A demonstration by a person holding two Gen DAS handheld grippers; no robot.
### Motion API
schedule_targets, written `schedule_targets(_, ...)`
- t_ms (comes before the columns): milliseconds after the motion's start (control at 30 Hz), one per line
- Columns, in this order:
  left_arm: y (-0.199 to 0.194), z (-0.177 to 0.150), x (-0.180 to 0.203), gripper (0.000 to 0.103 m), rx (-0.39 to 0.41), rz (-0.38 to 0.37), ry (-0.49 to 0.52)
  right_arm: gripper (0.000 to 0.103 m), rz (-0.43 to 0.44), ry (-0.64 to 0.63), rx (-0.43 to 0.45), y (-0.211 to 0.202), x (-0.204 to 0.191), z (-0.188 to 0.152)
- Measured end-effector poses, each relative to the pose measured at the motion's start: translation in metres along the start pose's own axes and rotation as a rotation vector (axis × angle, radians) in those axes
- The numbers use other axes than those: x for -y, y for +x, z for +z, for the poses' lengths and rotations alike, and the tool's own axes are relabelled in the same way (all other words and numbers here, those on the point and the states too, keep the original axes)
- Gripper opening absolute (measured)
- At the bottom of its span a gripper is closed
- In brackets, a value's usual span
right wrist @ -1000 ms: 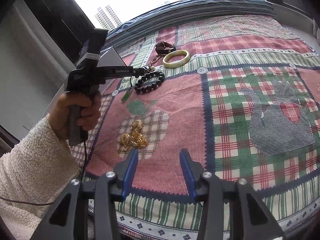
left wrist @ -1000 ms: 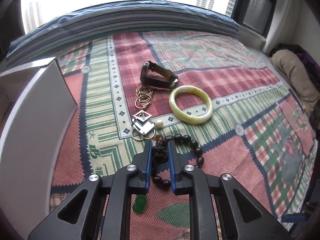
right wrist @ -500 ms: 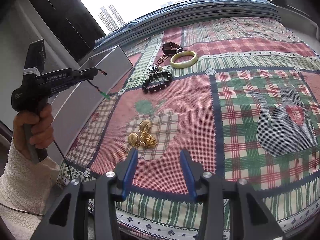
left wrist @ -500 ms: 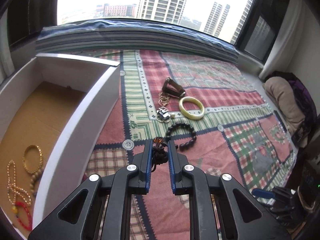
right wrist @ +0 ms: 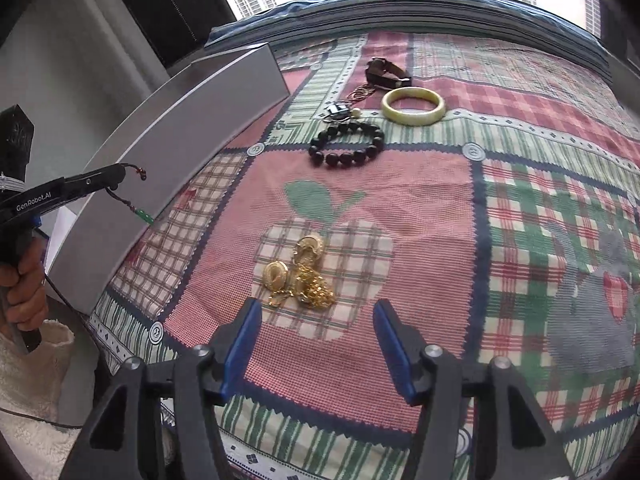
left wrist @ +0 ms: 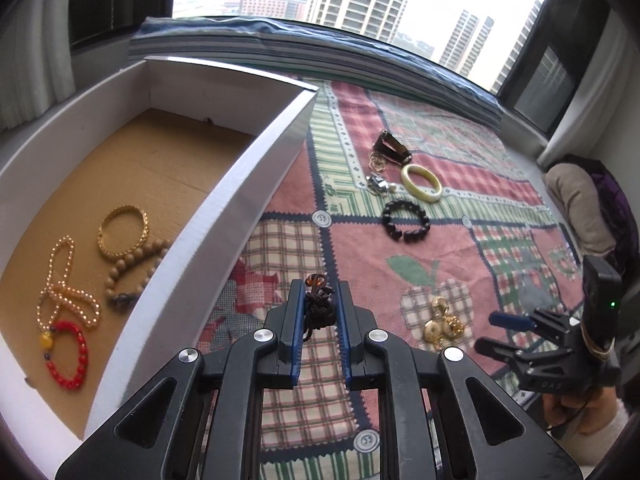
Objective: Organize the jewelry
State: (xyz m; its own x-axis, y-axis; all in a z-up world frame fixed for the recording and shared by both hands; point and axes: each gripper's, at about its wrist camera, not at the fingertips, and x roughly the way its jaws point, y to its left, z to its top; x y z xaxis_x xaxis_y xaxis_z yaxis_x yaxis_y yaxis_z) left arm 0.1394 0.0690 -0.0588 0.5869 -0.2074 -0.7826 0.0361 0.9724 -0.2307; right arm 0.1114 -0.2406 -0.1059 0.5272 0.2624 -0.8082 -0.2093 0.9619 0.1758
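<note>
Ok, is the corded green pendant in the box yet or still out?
Out. The left gripper is shut on its dark cord, and the corded green pendant dangles outside the white box, beside its outer wall.

Patchwork bedspread (right wrist: 500,168), white box (left wrist: 240,200), scattered bracelets (right wrist: 346,146), gold jewelry (right wrist: 300,276)

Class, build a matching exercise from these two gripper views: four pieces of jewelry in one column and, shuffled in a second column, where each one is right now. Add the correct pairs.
Column A
1. red bead bracelet
2. black bead bracelet
3. gold jewelry pile
4. corded green pendant

Column B
a. hanging from the left gripper, beside the box's outer wall
b. on the cloth just ahead of the open right gripper
c. on the floor of the white box
d. on the cloth near the pale green bangle

Pairs: 1-c, 2-d, 3-b, 4-a
</note>
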Motion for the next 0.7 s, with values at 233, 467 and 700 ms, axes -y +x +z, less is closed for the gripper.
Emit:
schedule_targets(233,-0.009,-0.011,-0.008,0.013,0.007,0.009,-0.006,0.057,-0.089,-0.154,-0.055,0.048,-0.026,0.006)
schedule_targets(467,-0.01,-0.019,-0.01,0.013,-0.007,0.009,-0.012,0.025,-0.039,-0.145,-0.051,0.039,-0.033,0.002)
schedule_targets(700,-0.025,-0.014,-0.006,0.013,0.007,-0.01,-0.01,0.025,0.054,-0.061,0.012,-0.006,-0.03,0.017)
